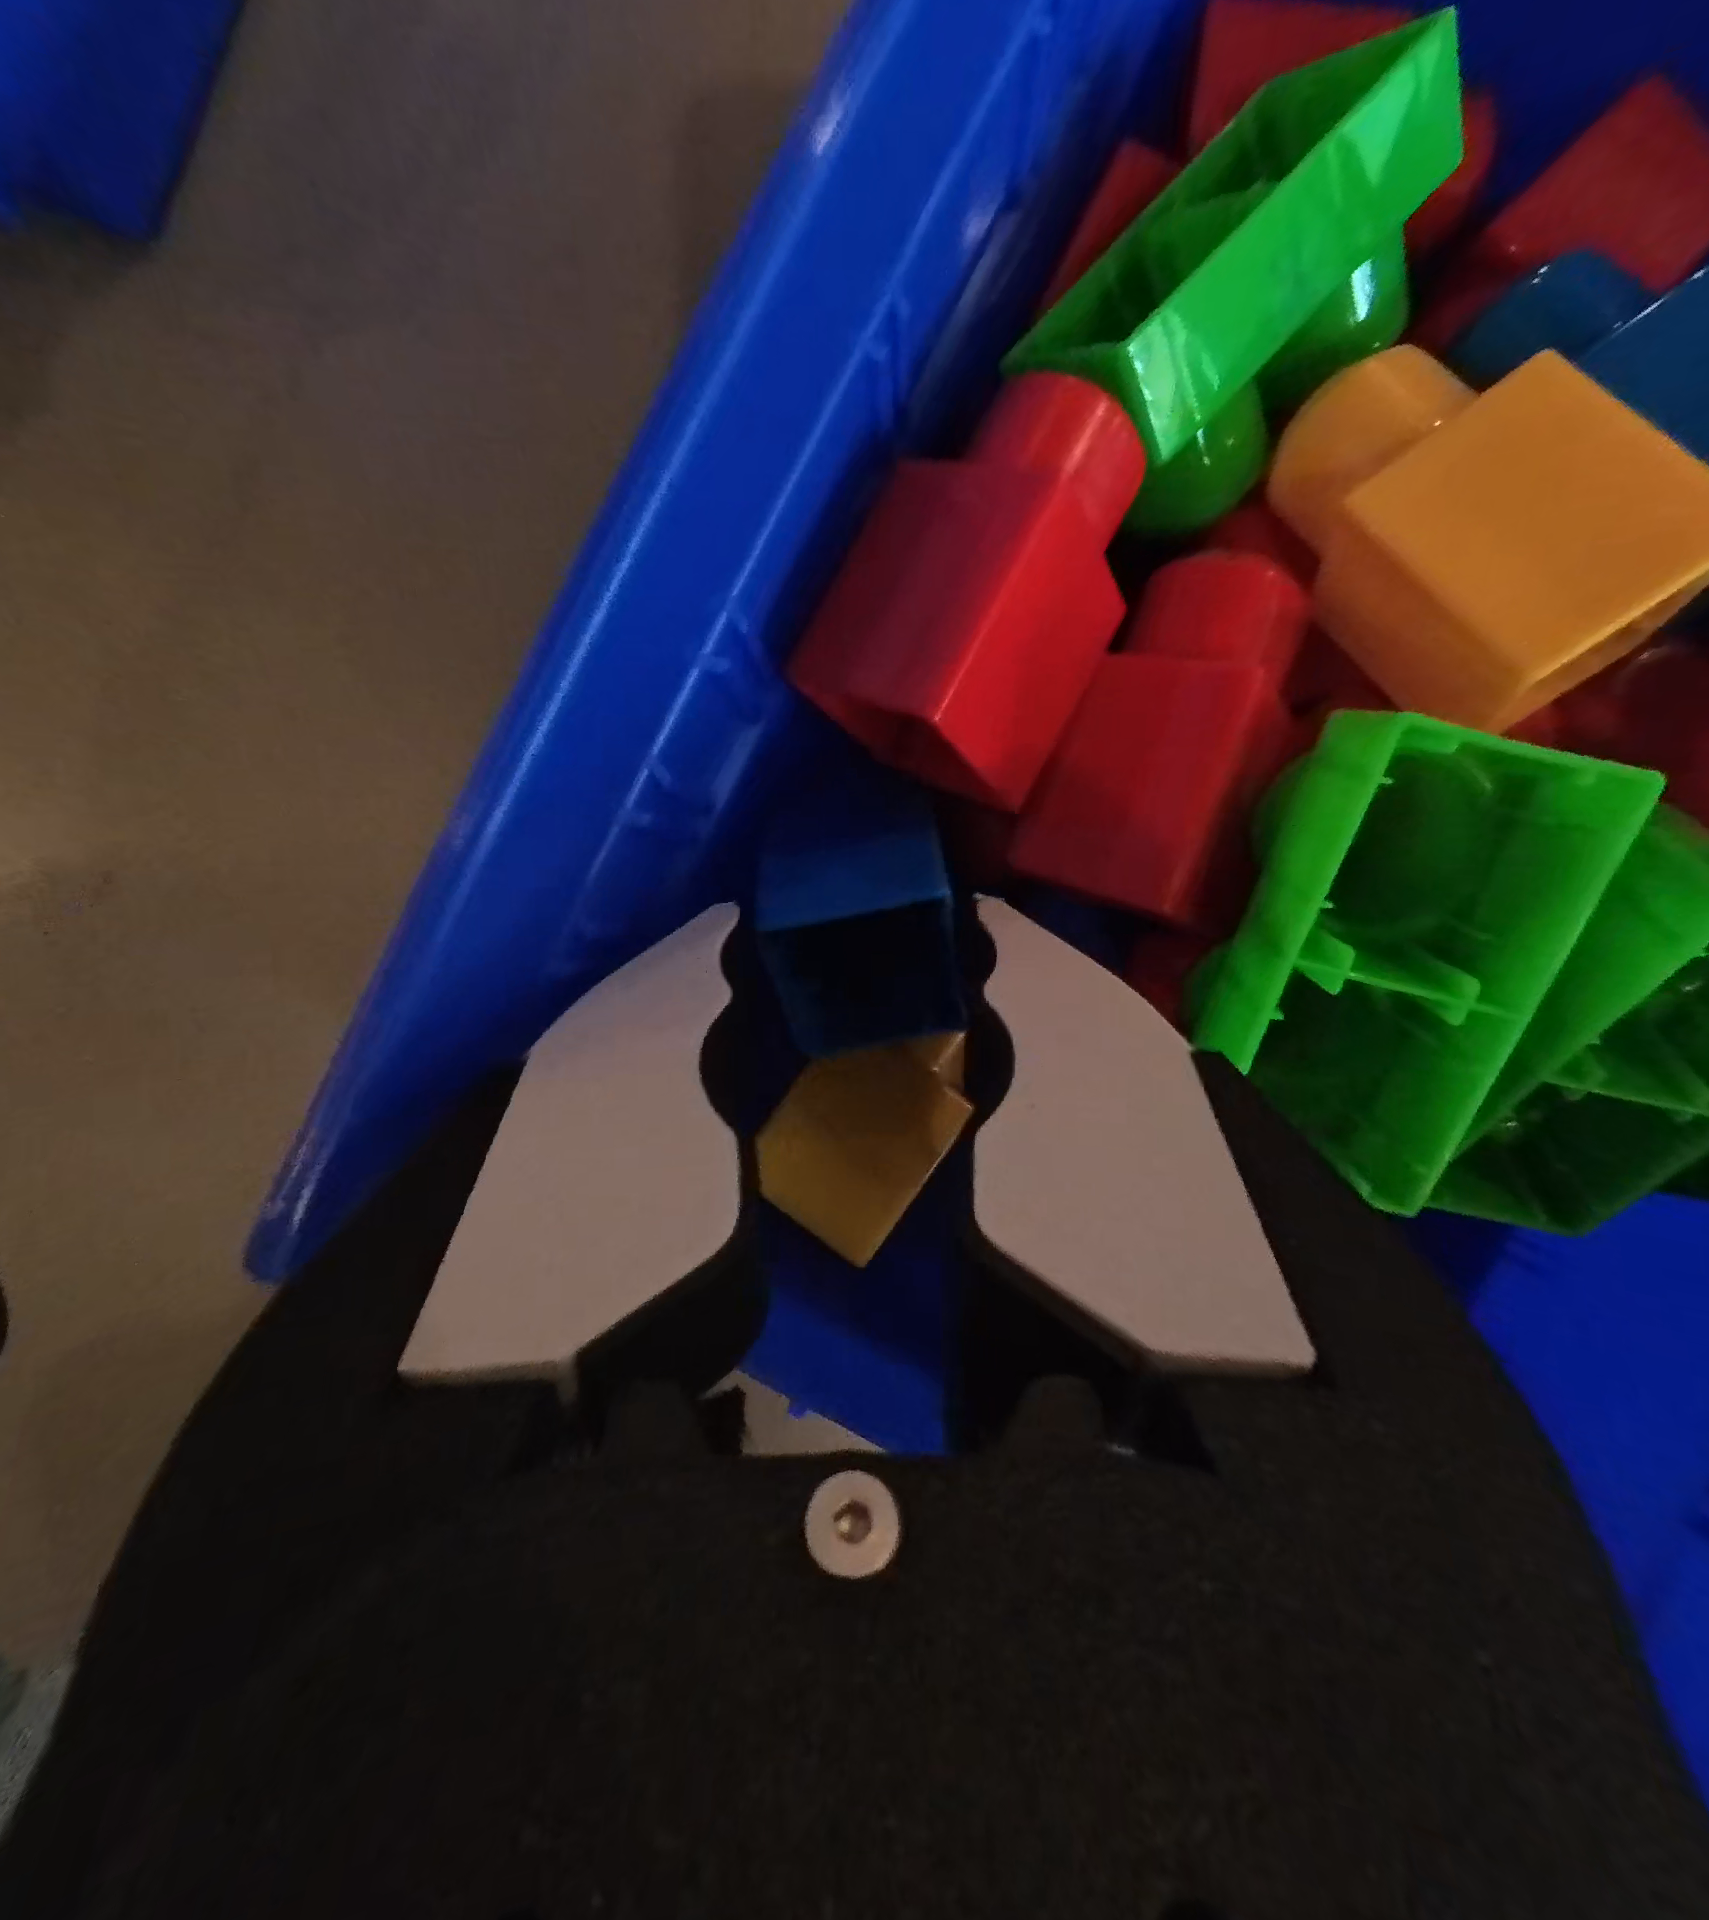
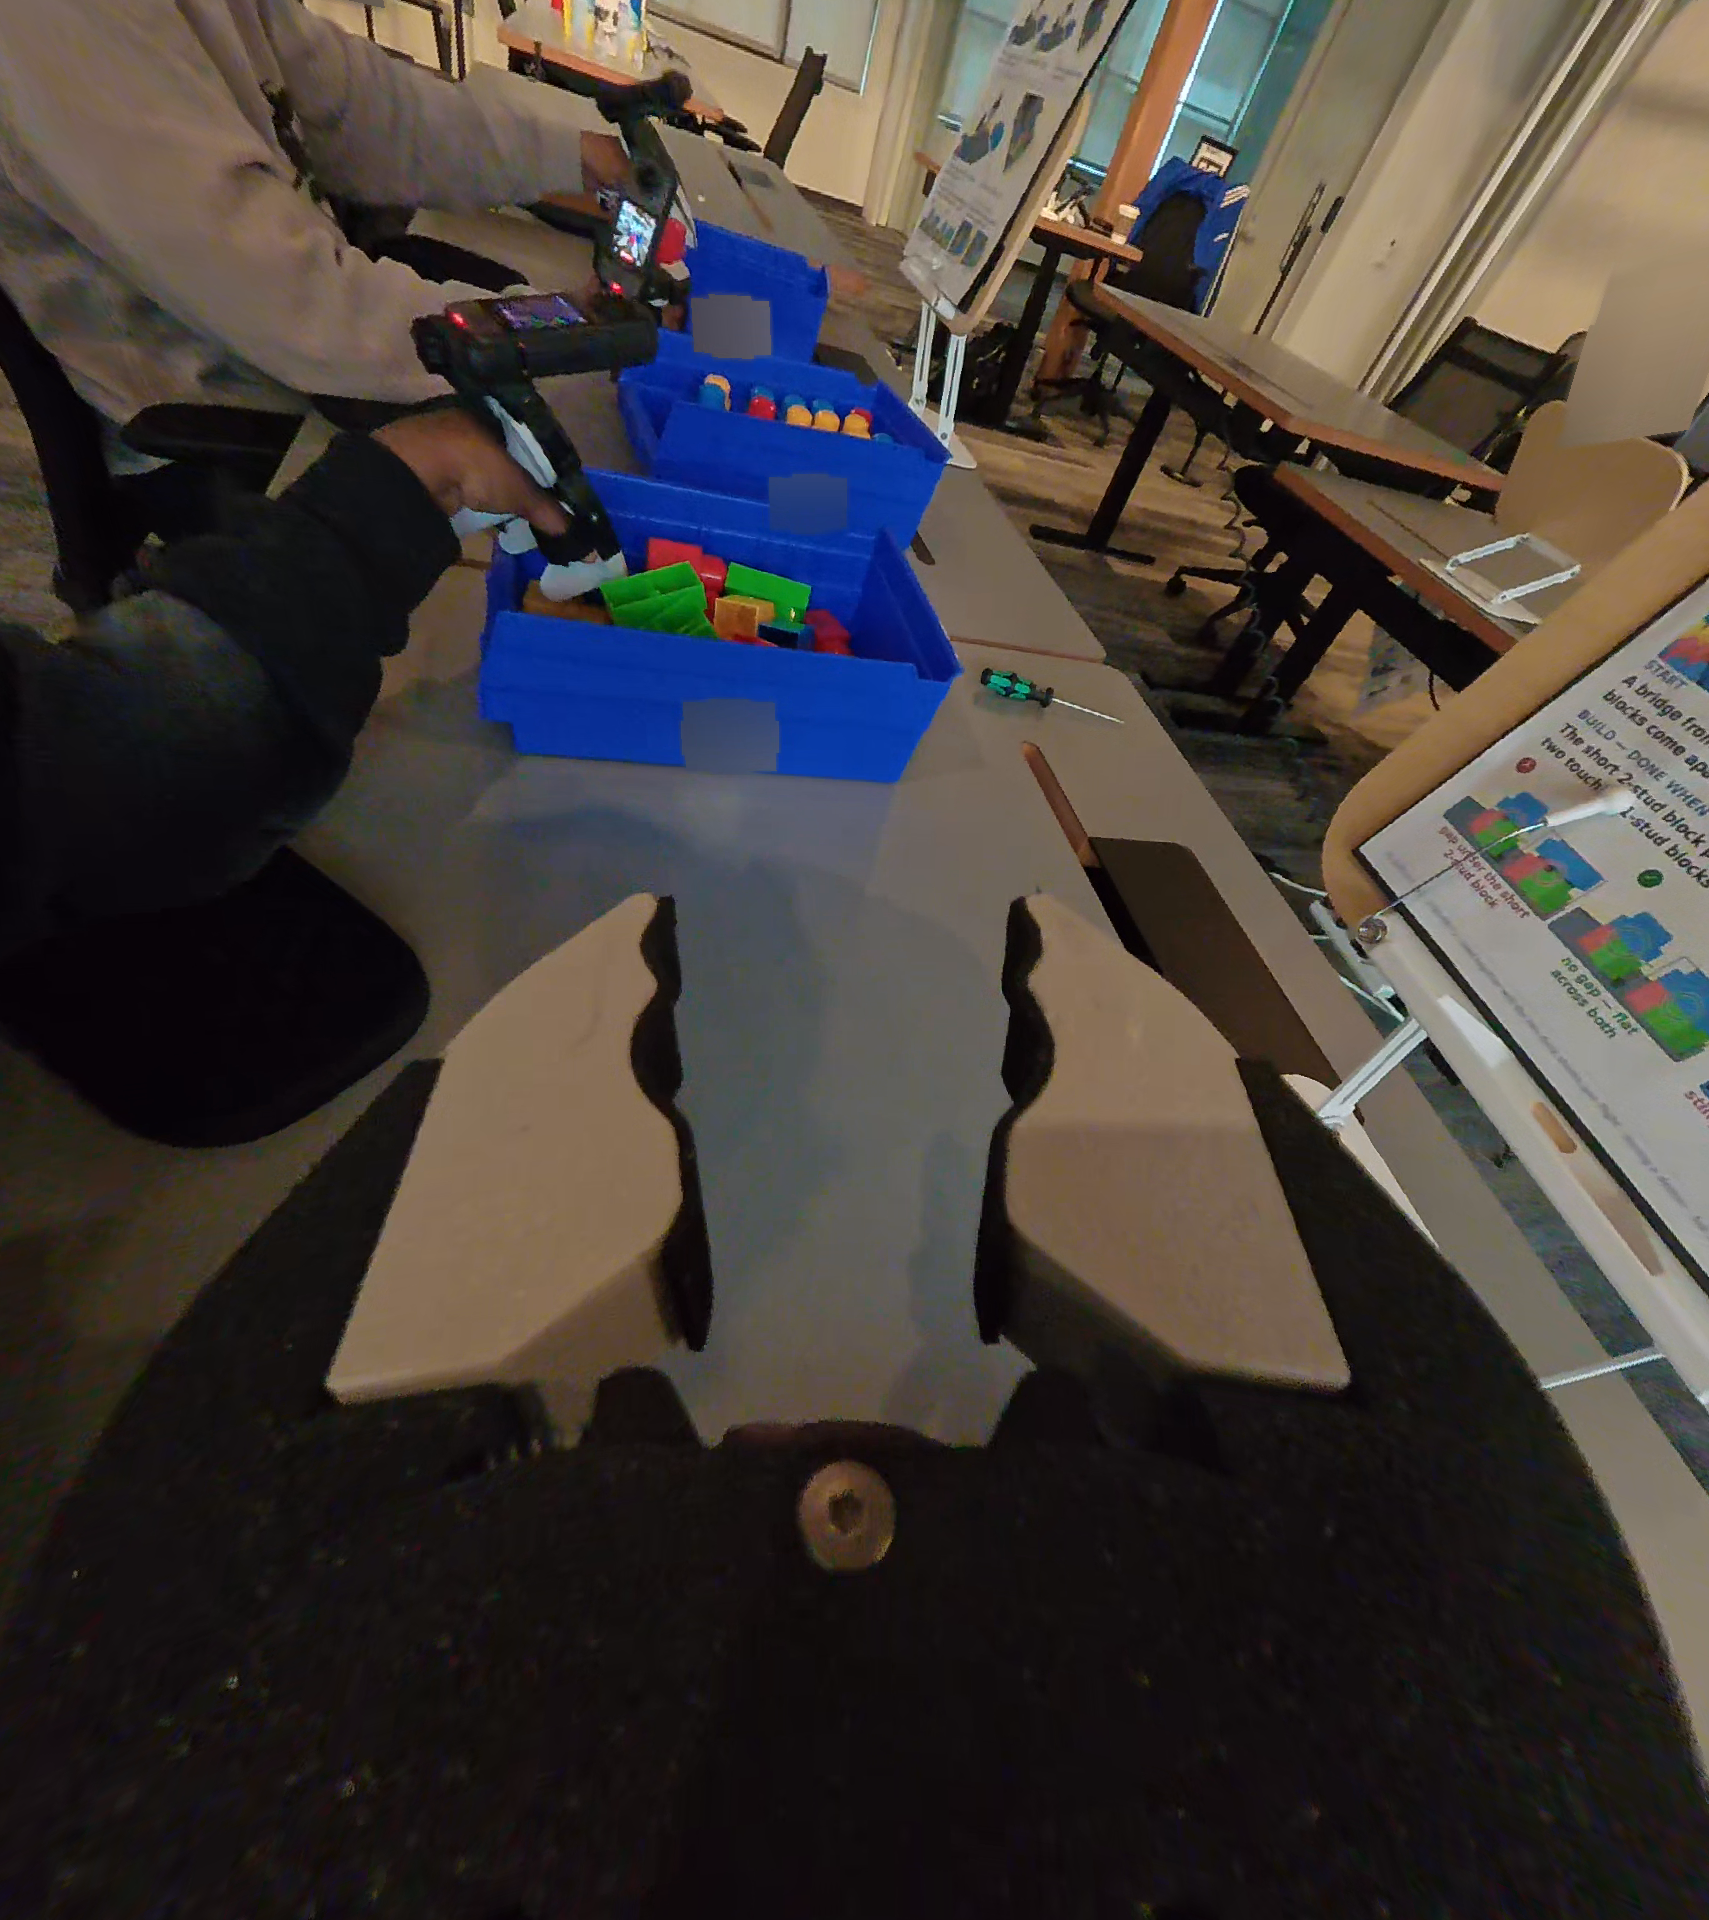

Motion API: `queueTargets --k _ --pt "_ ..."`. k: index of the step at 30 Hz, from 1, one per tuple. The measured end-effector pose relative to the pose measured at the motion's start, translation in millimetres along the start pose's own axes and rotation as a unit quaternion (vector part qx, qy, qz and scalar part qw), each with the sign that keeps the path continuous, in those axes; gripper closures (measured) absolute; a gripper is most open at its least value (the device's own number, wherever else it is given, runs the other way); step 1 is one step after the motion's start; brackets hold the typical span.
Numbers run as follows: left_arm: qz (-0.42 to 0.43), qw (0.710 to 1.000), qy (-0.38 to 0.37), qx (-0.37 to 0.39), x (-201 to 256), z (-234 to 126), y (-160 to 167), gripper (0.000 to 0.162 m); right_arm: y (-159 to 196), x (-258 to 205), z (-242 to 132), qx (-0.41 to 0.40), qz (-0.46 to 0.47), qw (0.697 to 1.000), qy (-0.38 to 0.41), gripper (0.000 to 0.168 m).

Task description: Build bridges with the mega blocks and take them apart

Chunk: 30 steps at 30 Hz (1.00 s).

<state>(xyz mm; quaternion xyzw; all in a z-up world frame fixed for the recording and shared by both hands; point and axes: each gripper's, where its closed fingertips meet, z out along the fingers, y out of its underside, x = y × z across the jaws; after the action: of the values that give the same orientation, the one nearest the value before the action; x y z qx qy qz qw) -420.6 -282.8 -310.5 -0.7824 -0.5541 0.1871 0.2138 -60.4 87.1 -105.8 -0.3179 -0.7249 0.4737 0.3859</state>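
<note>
In the left wrist view our left gripper is down inside the blue bin, its jaws narrowed onto a small blue block with a yellow block just behind it between the fingers. We judge the hold shallow: the glossy hard plastic could twist out, or the piled red blocks and hollow green blocks beyond the tips could snag it.

In the right wrist view our right gripper hangs over the smooth grey table, jaws wide and empty, the bin well ahead.
</note>
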Motion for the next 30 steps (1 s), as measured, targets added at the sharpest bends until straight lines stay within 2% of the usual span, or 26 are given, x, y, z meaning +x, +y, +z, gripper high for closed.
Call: queueTargets --k 3,5,8,11,14,18,21,24,30 --pt "-0.011 0.999 0.019 0.023 -1.2 -14.1 -4.7 0.125 0.5 -1.3 1.2 -0.001 -0.001 1.0 -0.004 0.108" --pt "-0.019 0.997 0.039 0.068 0.4 -36.2 -17.0 0.125 0.8 -1.4 2.3 -0.001 -0.001 1.0 -0.004 0.108" --pt "-0.017 0.971 0.147 0.19 30.1 -87.2 -50.1 0.126 1.0 -3.9 5.7 0.0 0.003 1.0 -0.012 0.109" --pt "0.013 0.896 0.297 0.329 78.4 -157.7 -81.4 0.126 -0.1 -8.0 11.8 0.003 0.006 1.0 -0.021 0.109" --pt "0.058 0.783 0.452 0.423 130.0 -231.1 -90.8 0.126 -5.1 -15.0 21.3 0.018 0.019 0.999 -0.037 0.109" --pt "0.125 0.649 0.603 0.447 193.8 -299.4 -76.3 0.126 -17.4 -22.7 36.8 0.055 0.047 0.996 -0.05 0.109" --pt "0.173 0.569 0.681 0.427 240.7 -333.3 -56.9 0.126 -30.3 -27.4 44.5 0.096 0.069 0.991 -0.057 0.109" --pt "0.225 0.522 0.724 0.39 288.1 -350.1 -32.9 0.126 -40.4 -28.7 46.4 0.126 0.078 0.988 -0.052 0.109" --pt "0.298 0.47 0.766 0.323 357.8 -362.0 13.0 0.126 -59.2 -23.8 38.5 0.187 0.102 0.977 -0.033 0.106"
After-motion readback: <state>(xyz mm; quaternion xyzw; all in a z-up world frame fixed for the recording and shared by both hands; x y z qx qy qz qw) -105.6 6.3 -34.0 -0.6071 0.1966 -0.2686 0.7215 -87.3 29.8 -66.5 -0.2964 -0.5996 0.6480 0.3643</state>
